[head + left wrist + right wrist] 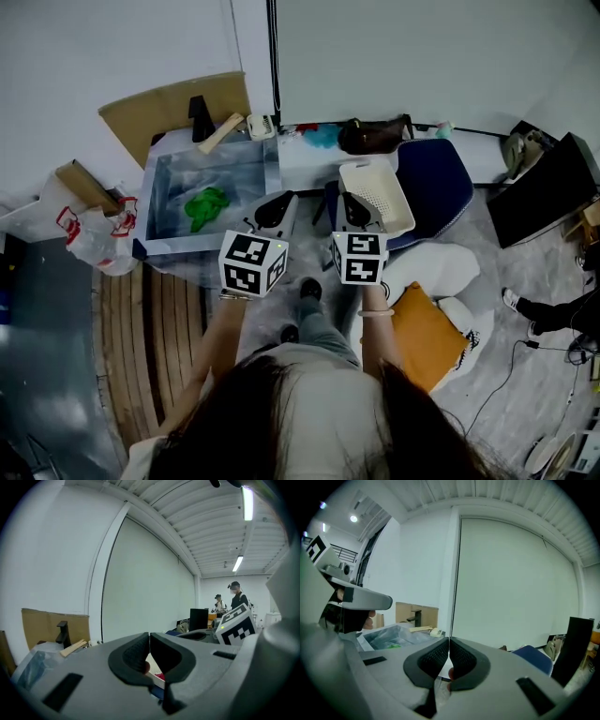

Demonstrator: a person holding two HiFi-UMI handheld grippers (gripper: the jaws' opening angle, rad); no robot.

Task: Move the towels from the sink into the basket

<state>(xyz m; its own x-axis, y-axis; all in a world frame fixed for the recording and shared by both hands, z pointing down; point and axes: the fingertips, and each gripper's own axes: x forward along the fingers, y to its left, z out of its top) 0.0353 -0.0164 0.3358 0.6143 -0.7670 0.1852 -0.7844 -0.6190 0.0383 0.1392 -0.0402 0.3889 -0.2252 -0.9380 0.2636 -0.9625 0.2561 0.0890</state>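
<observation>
A crumpled green towel (pixel 206 207) lies in the steel sink (pixel 273 174) at the left of the head view. To the sink's right, a white perforated basket (pixel 397 195) rests on a blue chair (pixel 442 178). Both grippers are held up in front of me, side by side, between the sink and the basket. My left gripper (pixel 280 201) (pixel 149 637) is shut with nothing in it. My right gripper (pixel 352 202) (pixel 449 642) is also shut and empty. The right gripper view shows the sink (pixel 402 629) with a bit of green towel (pixel 392 644) low at the left.
A black faucet (pixel 200 117), a wooden piece (pixel 221 132) and cardboard (pixel 159 108) stand behind the sink. A plastic bag (pixel 95 236) hangs at its left. A brown bag (pixel 375 135) lies on the ledge behind the basket. An orange cushion (pixel 427 339) is at my right.
</observation>
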